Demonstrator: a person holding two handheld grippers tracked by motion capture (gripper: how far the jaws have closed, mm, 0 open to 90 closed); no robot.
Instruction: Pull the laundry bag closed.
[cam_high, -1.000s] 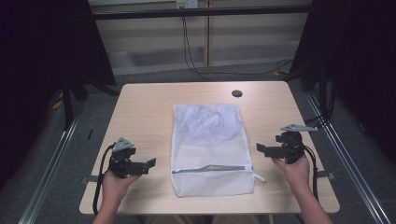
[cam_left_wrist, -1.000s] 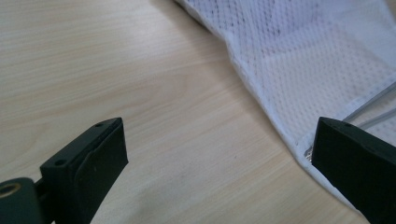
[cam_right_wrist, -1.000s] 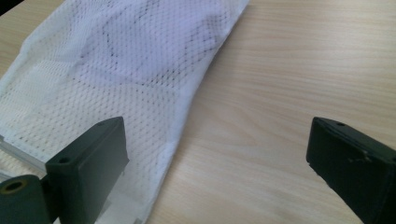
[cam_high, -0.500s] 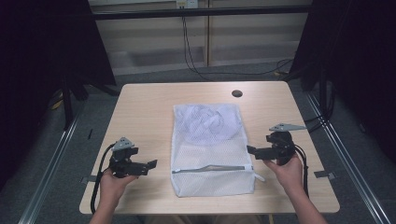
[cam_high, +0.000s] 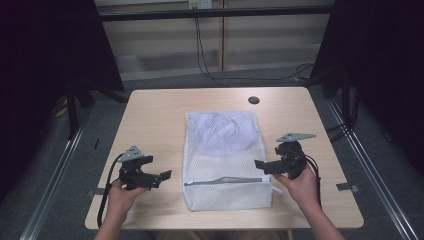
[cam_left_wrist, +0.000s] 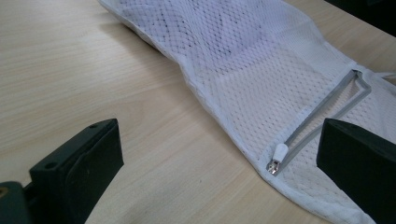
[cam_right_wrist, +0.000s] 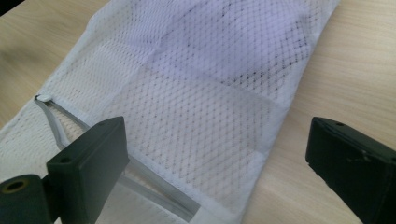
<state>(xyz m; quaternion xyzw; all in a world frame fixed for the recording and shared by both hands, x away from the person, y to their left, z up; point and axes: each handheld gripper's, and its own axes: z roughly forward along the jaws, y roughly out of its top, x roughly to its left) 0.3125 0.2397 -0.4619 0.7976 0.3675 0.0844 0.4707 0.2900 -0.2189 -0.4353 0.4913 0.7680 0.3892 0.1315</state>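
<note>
Left hand (cam_high: 120, 194) enters from the near edge of the light wooden table (cam_high: 155, 115), forearm angled slightly inward, holding the left gripper (cam_high: 162, 176) low over the near-left part of the tabletop. Its jaws point right, toward the white mesh laundry bag (cam_high: 226, 165). In the left gripper view the two black jaws stand wide apart with bare wood between them; they hold nothing and touch nothing. The bag's left edge lies just beyond the jaw tips, near but apart.

The white mesh laundry bag lies flat at the middle of the table, long side running near to far, with bunched pale cloth showing through the mesh at its far end. A grey zipper (cam_high: 225, 180) crosses the bag's near part, partly parted.

Right hand (cam_high: 299, 184) comes in from the near edge at the right, wrist turned inward, holding the right gripper (cam_high: 260, 164) with its jaws pointing left at the bag's right edge. The right gripper view shows these jaws also spread wide and empty, one over the mesh near the zipper's end, the other over bare wood; contact with the bag cannot be judged.

The left gripper view shows the small white zipper pull (cam_left_wrist: 276, 157) at the zipper's left end, too small to make out from above. The high view alone shows a round dark hole (cam_high: 254, 100) at the table's far side.
</note>
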